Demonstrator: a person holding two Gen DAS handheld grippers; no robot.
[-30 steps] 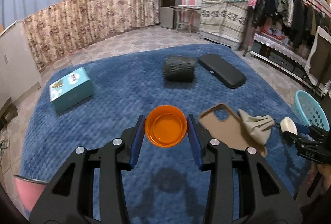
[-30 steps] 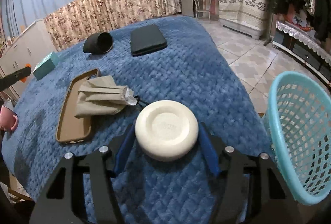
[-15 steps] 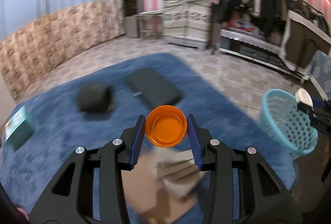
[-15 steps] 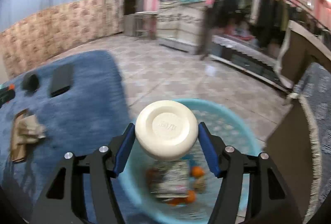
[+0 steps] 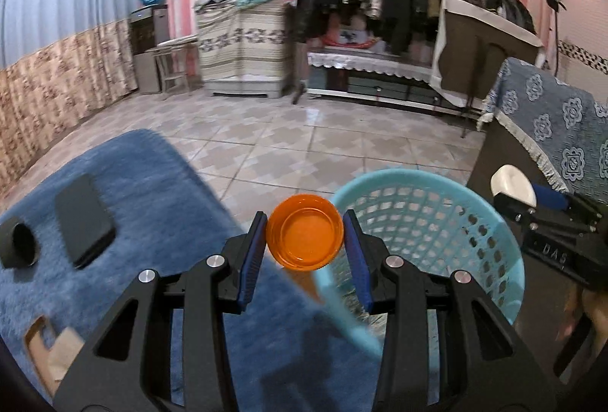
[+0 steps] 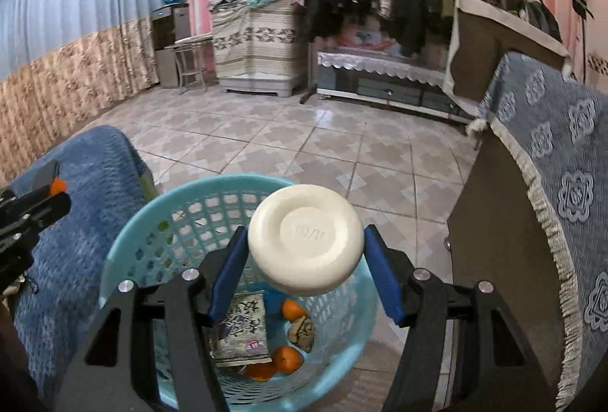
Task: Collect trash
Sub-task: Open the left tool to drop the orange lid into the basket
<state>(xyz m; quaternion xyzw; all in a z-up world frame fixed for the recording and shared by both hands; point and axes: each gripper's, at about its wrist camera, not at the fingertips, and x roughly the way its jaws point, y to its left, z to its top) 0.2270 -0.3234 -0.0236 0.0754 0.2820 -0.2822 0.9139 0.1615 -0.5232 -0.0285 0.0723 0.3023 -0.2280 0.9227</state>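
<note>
The blue blanket (image 5: 114, 222) covers the work surface, and the light-blue basket (image 6: 125, 252) stands on the tiled floor just beside its edge, low enough that trash can be dropped straight in. Inside lie a printed packet (image 6: 243, 328), some orange fruit (image 6: 287, 358) and a brownish lump (image 6: 302, 332), so the collecting seems well along. A dark flat pad (image 5: 81, 218) and a black roll (image 5: 17, 244) rest farther back on the blanket; I take them for things that stay. The right gripper (image 6: 306, 265) is clenched on a white round lid (image 6: 306, 243), held above the basket's opening, probably ready for release. The left gripper (image 5: 304, 244) grasps an orange cap (image 5: 304, 231) by its rim, hollow side to the camera, over the basket's near edge; it likely needs to go a little farther in before letting go.
</note>
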